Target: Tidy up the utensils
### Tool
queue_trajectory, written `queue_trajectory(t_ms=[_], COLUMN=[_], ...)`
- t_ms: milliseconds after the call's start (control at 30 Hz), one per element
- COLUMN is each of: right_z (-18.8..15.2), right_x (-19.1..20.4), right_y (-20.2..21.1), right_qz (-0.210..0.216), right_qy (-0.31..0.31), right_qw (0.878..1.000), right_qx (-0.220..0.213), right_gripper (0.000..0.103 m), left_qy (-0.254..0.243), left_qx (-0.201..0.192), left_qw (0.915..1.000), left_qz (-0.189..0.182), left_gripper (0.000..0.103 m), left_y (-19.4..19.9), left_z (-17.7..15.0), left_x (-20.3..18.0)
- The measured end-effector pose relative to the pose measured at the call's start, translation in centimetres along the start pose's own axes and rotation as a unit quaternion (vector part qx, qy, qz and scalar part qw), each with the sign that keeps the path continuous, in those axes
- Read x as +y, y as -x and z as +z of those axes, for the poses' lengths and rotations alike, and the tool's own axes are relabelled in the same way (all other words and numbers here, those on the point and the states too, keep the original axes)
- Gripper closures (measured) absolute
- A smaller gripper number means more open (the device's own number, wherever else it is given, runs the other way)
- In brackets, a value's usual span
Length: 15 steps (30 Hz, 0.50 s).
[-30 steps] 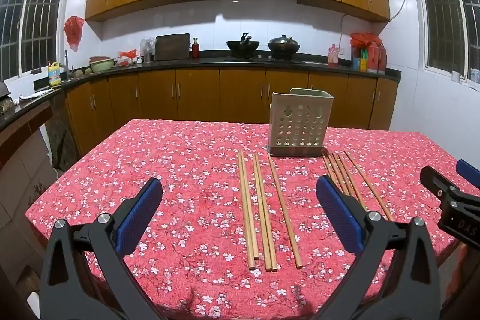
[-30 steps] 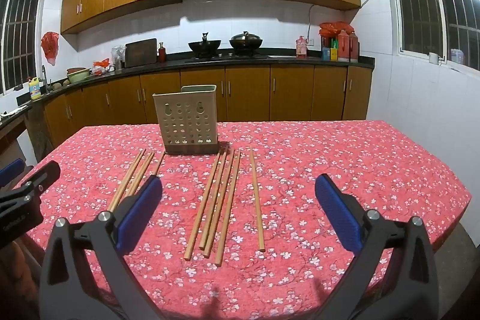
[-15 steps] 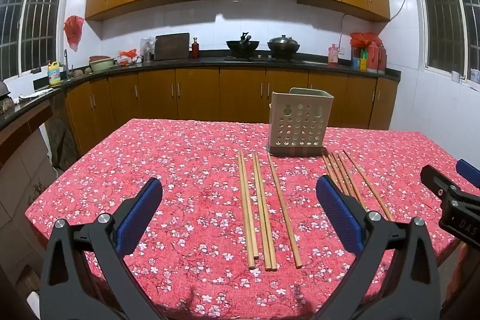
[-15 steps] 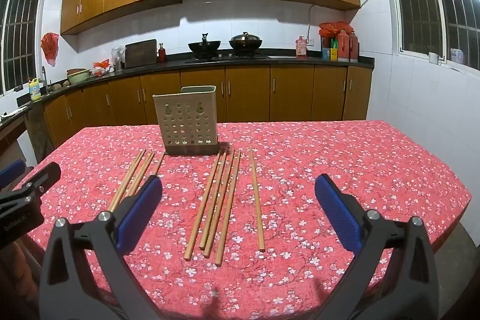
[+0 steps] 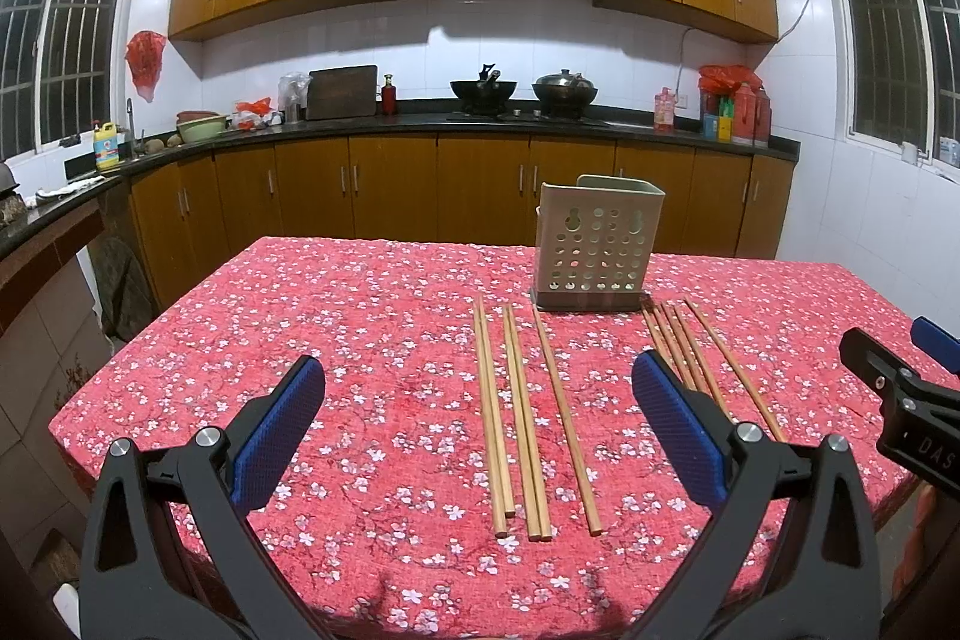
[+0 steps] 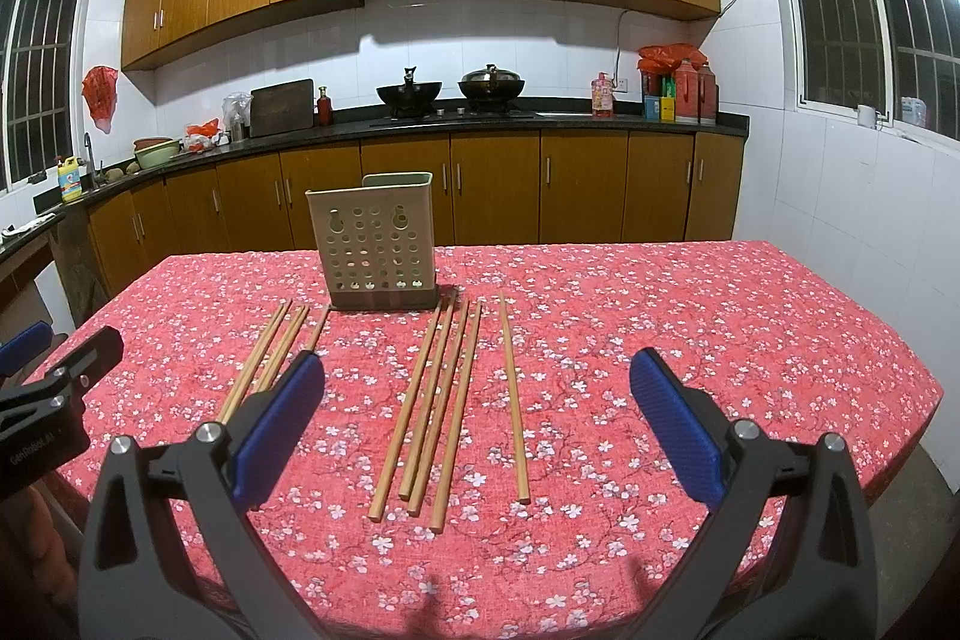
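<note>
Left fingers: blue-padded, spread wide apart, holding nothing, above the bench
Right fingers: blue-padded, likewise wide apart, holding nothing
Chopsticks: two groups of long wooden sticks, one to the left and one to the right, flat on the red floral-cloth bench
Holder: beige perforated plastic utensil box upright just beyond the sticks' far ends

Both wrist views face the far counter across the table (left and right), sharing the holder.
</note>
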State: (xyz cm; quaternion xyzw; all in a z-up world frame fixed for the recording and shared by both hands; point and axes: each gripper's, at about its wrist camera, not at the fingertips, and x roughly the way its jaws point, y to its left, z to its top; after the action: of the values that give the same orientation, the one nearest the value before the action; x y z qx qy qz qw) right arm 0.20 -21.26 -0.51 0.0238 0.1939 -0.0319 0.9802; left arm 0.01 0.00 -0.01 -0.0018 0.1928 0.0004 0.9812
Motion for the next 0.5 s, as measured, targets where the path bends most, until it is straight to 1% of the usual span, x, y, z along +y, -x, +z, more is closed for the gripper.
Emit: queue_trajectory(t_ms=[500], right_z=[-0.08], right_x=[0.05], right_y=[-0.15], right_qz=[0.0], right_qy=[0.0], right_qw=[1.0], right_qx=[0.0], right_gripper=[0.004], left_qy=[0.0], left_qx=[0.001], left_qw=[1.0], left_qz=[0.0], left_gripper=[0.002], left_y=[0.01], left_z=[0.0], left_x=[-0.02])
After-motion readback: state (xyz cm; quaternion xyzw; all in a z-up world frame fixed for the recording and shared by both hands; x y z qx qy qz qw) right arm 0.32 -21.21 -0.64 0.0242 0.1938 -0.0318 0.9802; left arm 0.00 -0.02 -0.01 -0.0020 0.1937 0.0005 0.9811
